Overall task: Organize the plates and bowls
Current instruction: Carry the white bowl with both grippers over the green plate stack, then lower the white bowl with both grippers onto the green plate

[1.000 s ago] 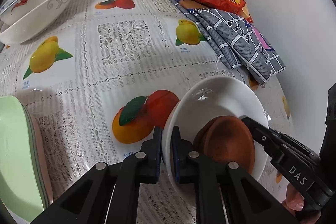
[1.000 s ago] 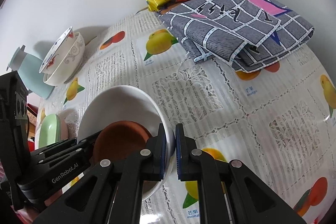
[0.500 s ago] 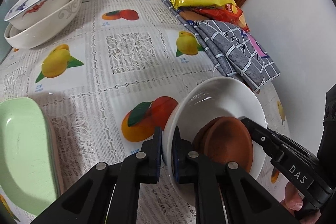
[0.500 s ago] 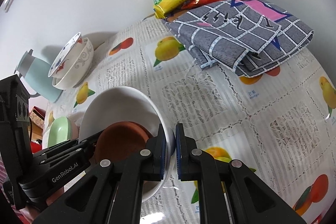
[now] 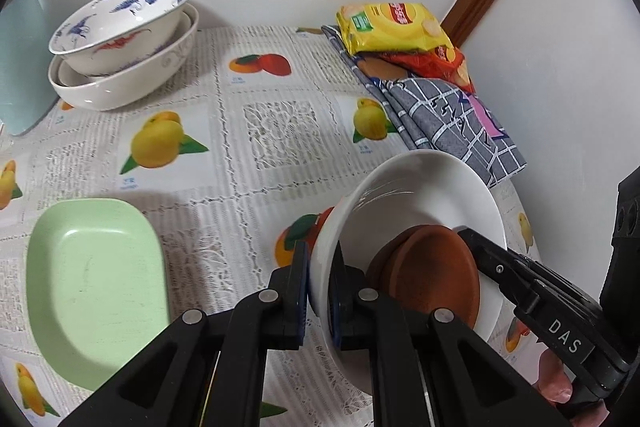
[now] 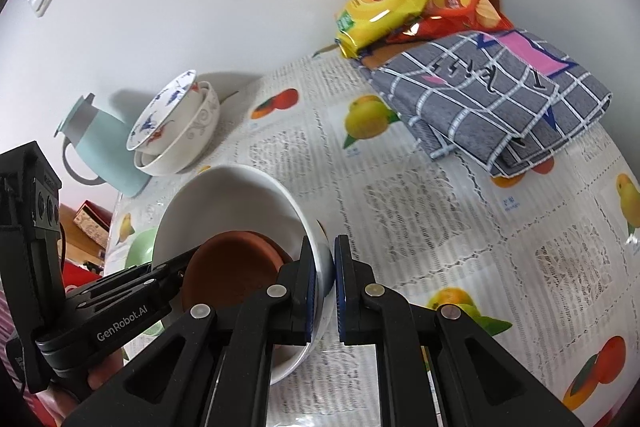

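Both grippers hold a white bowl (image 5: 420,195) above the table, with a brown dish (image 5: 432,267) inside it. My left gripper (image 5: 320,267) is shut on the bowl's left rim. My right gripper (image 6: 325,263) is shut on the opposite rim of the white bowl (image 6: 224,195), and the brown dish (image 6: 236,267) shows beside it. Two stacked patterned bowls (image 5: 124,39) stand at the far left by the wall; they also show in the right wrist view (image 6: 176,131). A green plate (image 5: 92,279) lies on the table at the near left.
A fruit-print tablecloth (image 5: 276,131) covers the table. A folded grey checked cloth (image 6: 492,95) and chip bags (image 6: 400,7) lie at the far right corner. A pale blue jug (image 6: 100,147) stands behind the stacked bowls. Walls close off the back and right.
Both grippers have lifted and carried the white bowl with the brown dish up and back; more of the green plate and the stacked bowls now shows.
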A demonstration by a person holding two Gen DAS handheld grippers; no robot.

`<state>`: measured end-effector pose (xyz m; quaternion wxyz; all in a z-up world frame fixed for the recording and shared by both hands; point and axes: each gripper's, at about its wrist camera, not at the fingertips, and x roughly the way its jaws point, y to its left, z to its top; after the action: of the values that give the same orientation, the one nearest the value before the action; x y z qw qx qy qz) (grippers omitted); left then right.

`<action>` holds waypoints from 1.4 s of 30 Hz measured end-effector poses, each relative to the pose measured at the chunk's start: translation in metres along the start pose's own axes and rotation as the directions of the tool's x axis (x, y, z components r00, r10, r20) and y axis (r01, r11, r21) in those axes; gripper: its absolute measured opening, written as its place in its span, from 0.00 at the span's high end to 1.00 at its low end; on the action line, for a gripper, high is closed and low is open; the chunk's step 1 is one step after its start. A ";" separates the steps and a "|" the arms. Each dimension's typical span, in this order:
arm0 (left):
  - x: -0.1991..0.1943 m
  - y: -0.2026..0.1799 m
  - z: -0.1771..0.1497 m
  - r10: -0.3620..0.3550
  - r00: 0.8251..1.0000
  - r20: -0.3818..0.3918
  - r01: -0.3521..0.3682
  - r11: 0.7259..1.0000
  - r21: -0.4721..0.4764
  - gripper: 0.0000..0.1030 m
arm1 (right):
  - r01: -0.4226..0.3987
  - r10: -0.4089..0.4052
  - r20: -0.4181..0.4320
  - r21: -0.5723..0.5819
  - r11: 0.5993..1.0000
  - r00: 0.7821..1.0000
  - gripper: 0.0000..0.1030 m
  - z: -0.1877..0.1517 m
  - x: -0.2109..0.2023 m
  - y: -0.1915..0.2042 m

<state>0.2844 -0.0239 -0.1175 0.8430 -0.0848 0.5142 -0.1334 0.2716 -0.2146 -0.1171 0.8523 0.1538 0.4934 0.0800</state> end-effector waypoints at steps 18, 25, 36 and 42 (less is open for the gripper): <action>-0.029 0.037 0.001 0.010 0.999 0.037 -0.009 1.000 -0.026 0.91 | -0.016 0.016 0.011 -0.043 0.999 1.000 0.91 -0.002 0.000 0.046; -0.036 0.056 0.002 0.025 0.999 0.041 -0.024 0.999 -0.039 0.91 | -0.030 0.030 0.005 -0.057 0.998 1.000 0.91 -0.004 0.008 0.065; -0.042 0.094 -0.002 0.052 0.998 0.041 -0.048 0.995 -0.087 0.91 | -0.057 0.055 -0.026 -0.084 0.995 0.998 0.91 -0.010 0.031 0.098; -0.047 0.114 -0.003 0.063 0.997 0.044 -0.058 0.992 -0.112 0.91 | -0.068 0.065 -0.038 -0.105 0.992 0.997 0.91 -0.012 0.041 0.115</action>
<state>0.2764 0.0986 -0.1111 0.8528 -0.1188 0.5028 -0.0769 0.2829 -0.0930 -0.1169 0.8475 0.1232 0.4977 0.1373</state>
